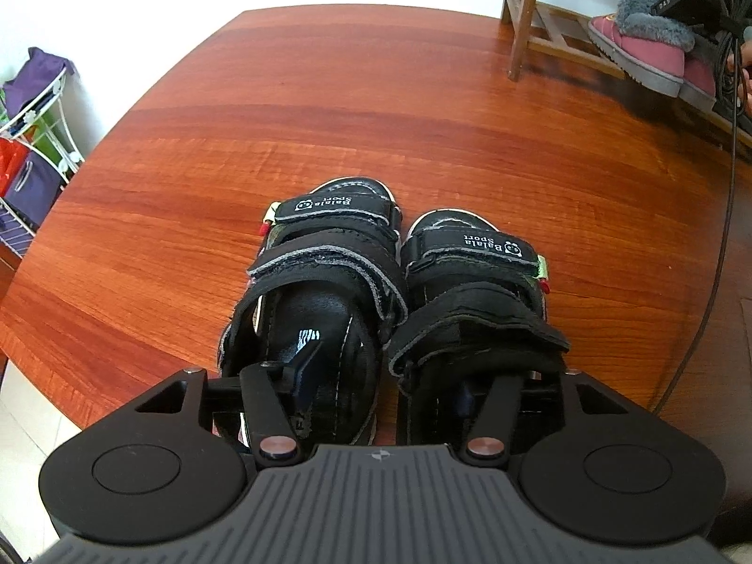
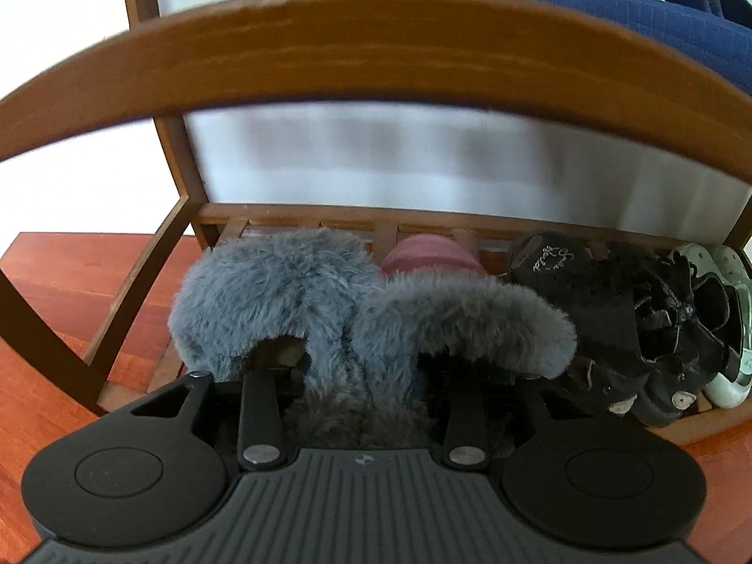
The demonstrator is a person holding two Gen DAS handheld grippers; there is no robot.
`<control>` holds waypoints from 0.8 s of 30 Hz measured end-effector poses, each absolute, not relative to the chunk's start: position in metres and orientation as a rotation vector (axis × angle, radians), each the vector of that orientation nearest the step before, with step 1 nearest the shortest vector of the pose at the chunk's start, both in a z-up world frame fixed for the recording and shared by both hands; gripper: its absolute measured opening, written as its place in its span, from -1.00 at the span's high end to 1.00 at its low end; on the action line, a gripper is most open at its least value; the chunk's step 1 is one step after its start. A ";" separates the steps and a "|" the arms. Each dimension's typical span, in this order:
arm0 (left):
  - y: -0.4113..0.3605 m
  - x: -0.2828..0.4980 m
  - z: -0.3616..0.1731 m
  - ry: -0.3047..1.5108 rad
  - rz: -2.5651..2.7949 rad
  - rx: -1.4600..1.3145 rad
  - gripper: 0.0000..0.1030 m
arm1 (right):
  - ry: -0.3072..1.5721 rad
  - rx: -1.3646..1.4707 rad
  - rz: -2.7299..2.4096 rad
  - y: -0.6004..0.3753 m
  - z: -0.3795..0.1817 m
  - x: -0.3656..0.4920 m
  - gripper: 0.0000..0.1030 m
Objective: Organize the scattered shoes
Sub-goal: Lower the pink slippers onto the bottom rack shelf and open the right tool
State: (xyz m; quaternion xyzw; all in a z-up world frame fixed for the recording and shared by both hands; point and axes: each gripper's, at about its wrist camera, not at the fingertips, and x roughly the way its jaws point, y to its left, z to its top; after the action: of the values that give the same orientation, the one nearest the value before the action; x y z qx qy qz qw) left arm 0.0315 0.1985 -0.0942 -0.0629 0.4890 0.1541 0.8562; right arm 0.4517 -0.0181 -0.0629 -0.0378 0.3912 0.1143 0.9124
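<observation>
Two black strap sandals (image 1: pixel 329 282) stand side by side on the red-brown wooden surface (image 1: pixel 188 164), toes pointing away. My left gripper (image 1: pixel 387 371) has one finger inside each heel; the left fingertip (image 1: pixel 308 357) stands off the sandal's inner wall, so the jaws are open. Two pink slippers with grey fur cuffs (image 2: pixel 376 310) rest on the lower shelf of the wooden shoe rack (image 2: pixel 329 33). My right gripper (image 2: pixel 376 366) reaches into them, one finger under each cuff, and fur hides the fingertips. The left wrist view shows those slippers (image 1: pixel 658 51) far right.
Black shoes (image 2: pixel 587 310) and a mint-white shoe (image 2: pixel 728 329) sit to the right on the same shelf. A navy shoe (image 2: pixel 634 4) lies on the shelf above. A white wire rack with purple bags (image 1: pixel 33 117) stands left. A cable (image 1: pixel 724 235) hangs down at right.
</observation>
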 end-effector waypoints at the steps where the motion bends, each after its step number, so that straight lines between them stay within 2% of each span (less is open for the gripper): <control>1: 0.199 0.032 -0.094 1.028 0.322 -0.132 -0.13 | 0.799 -0.083 0.239 -0.019 -0.062 0.451 0.04; 5: 0.199 0.034 -0.095 1.029 0.314 -0.130 -0.13 | 0.772 -0.087 0.258 -0.026 -0.054 0.435 -0.23; 9: 0.197 0.035 -0.095 1.031 0.297 -0.116 -0.13 | 0.733 -0.066 0.279 -0.036 -0.037 0.404 -0.33; 13: 0.197 0.036 -0.095 1.034 0.289 -0.113 -0.13 | 0.682 -0.070 0.300 -0.045 -0.024 0.377 -0.66; 24: 0.194 0.037 -0.094 1.042 0.283 -0.085 -0.13 | 0.710 -0.121 0.308 -0.044 -0.051 0.327 -0.66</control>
State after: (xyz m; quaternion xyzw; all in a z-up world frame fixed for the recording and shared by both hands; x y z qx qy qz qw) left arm 0.0371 0.1935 -0.0942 -0.0406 0.4959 0.1347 0.8569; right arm 0.3274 -0.0441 -0.0512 -0.0590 0.3460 0.1501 0.9243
